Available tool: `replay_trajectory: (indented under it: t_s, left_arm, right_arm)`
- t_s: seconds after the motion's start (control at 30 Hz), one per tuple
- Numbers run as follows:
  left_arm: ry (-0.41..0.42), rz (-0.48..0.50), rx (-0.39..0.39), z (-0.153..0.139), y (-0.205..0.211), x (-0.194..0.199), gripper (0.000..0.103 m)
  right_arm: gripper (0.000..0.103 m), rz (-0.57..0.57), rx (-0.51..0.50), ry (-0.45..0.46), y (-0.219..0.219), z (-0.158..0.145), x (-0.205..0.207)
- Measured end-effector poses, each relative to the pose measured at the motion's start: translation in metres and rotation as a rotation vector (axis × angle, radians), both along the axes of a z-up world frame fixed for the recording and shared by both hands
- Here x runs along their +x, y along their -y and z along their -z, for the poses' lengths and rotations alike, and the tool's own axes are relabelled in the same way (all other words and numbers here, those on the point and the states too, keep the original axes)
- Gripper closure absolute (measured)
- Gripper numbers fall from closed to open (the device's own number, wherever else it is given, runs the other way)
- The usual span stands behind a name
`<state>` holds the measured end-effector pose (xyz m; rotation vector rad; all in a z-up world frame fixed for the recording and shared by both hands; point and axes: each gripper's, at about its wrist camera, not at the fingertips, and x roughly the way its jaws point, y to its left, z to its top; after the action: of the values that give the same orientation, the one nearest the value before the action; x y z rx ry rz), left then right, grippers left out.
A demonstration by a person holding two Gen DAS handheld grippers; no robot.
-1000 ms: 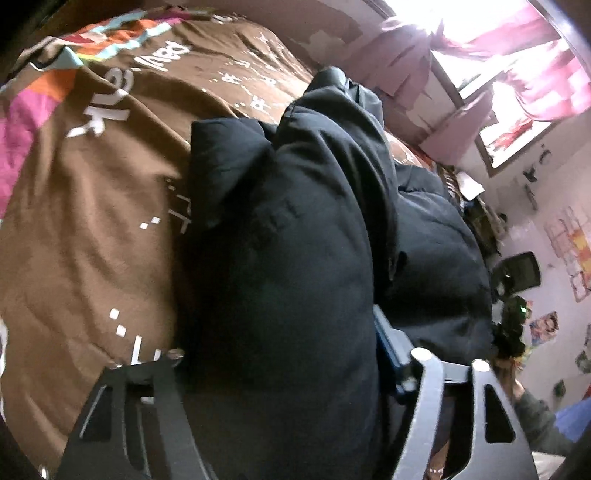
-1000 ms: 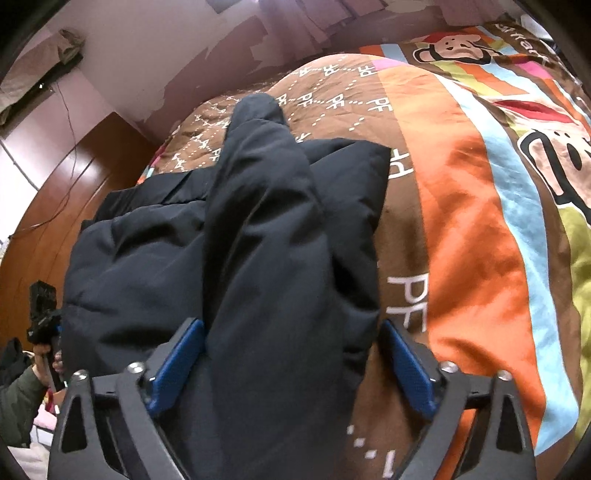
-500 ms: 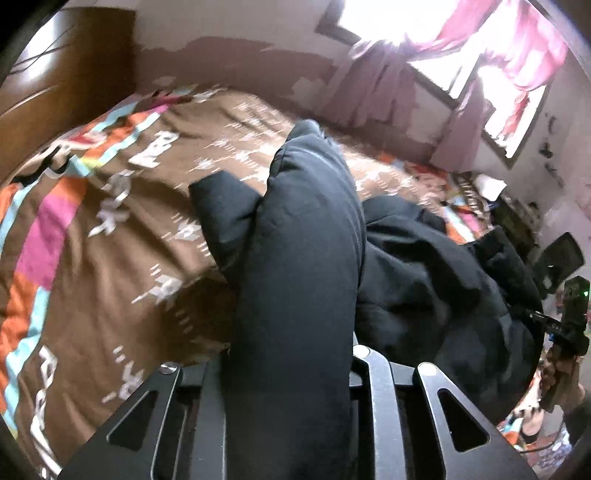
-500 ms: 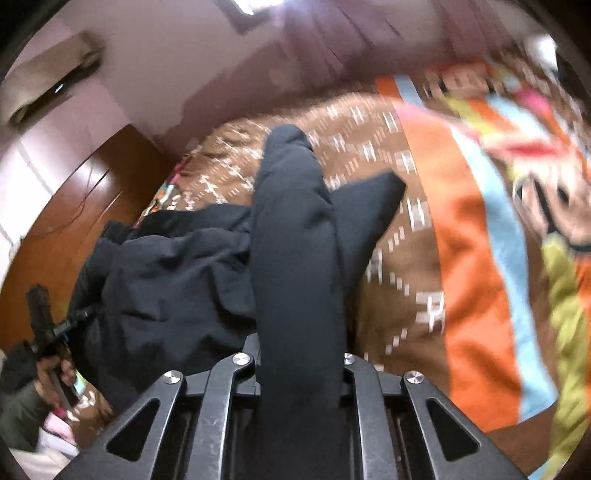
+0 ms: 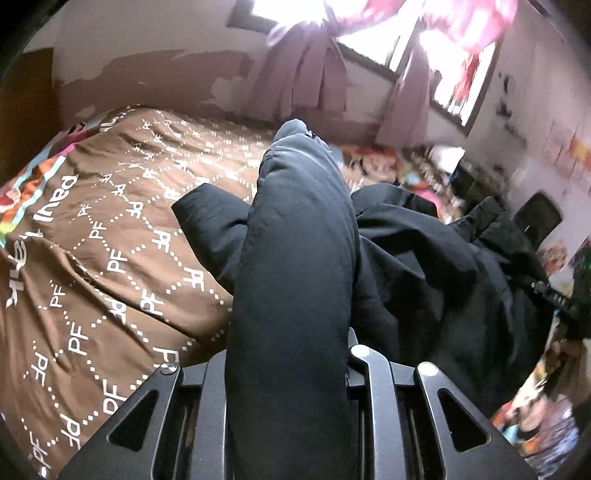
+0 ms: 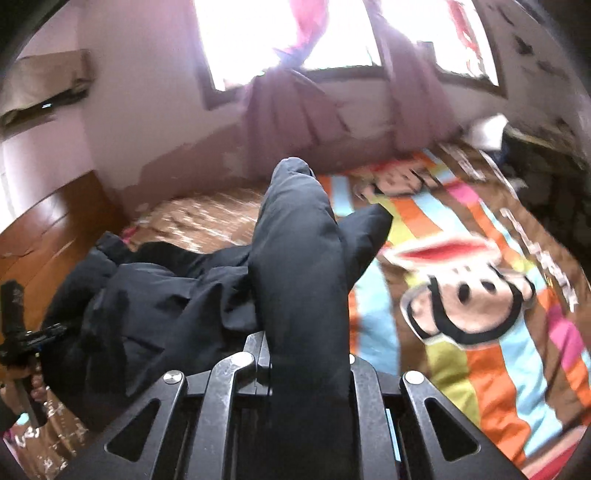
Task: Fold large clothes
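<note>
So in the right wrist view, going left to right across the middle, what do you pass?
Wooden headboard → bunched dark jacket → raised fold of it pinched in the right tongs → striped bedspread → cartoon monkey face.

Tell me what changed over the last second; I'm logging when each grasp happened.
Both claws have just been closing: the left claw and right claw, open around folds of the black padded jacket a second ago, now pinch them. Both lifted the jacket off the patterned bedspread, so the views tilted up toward the window. The rest of the jacket still lies bunched on the bed.
</note>
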<state>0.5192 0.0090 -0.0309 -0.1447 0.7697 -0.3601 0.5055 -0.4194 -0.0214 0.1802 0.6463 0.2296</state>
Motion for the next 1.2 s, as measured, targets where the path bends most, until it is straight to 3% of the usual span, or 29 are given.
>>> replay_trajectory:
  t_s: [0.13, 0.23, 0.33, 0.47, 0.63, 0.7, 0.73, 0.77, 1.03, 1.2]
  left_arm:
    - [-0.058, -0.029, 0.023, 0.023, -0.008, 0.009, 0.08]
    - [-0.098, -0.011, 0.043, 0.03, -0.019, 0.012, 0.073]
    - [-0.135, -0.018, 0.091, 0.031, -0.026, 0.011, 0.063]
    - [-0.177, -0.095, 0.15, 0.031, -0.02, 0.009, 0.055]
    - [-0.175, -0.166, 0.141, 0.024, -0.017, -0.005, 0.046]
    - [-0.162, -0.183, 0.155, 0.016, -0.015, -0.011, 0.034]
    - [-0.145, -0.187, 0.162, 0.009, -0.014, -0.016, 0.02]
    - [-0.124, -0.189, 0.166, 0.001, -0.012, -0.019, 0.013]
    - [0.008, -0.14, 0.257, -0.066, 0.016, -0.074, 0.011]
    - [0.088, -0.088, 0.281, -0.107, 0.041, -0.109, 0.011]
  right_arm:
    - [0.086, 0.09, 0.08, -0.112, 0.034, 0.046, 0.016]
    - [0.075, 0.094, 0.113, -0.144, 0.044, 0.063, 0.02]
    - [0.067, 0.095, 0.115, -0.163, 0.048, 0.068, 0.017]
    - [0.032, 0.141, 0.108, -0.176, 0.05, 0.068, 0.015]
    - [0.022, 0.151, -0.02, -0.166, 0.035, 0.055, 0.005]
    - [0.014, 0.154, -0.065, -0.147, 0.03, 0.046, -0.002]
    - [0.012, 0.152, -0.08, -0.14, 0.027, 0.04, -0.006]
    - [0.01, 0.145, -0.086, -0.133, 0.023, 0.035, -0.011]
    - [0.006, 0.127, -0.024, -0.069, 0.007, 0.005, -0.048]
    - [0.006, 0.125, 0.017, -0.016, 0.0, -0.034, -0.076]
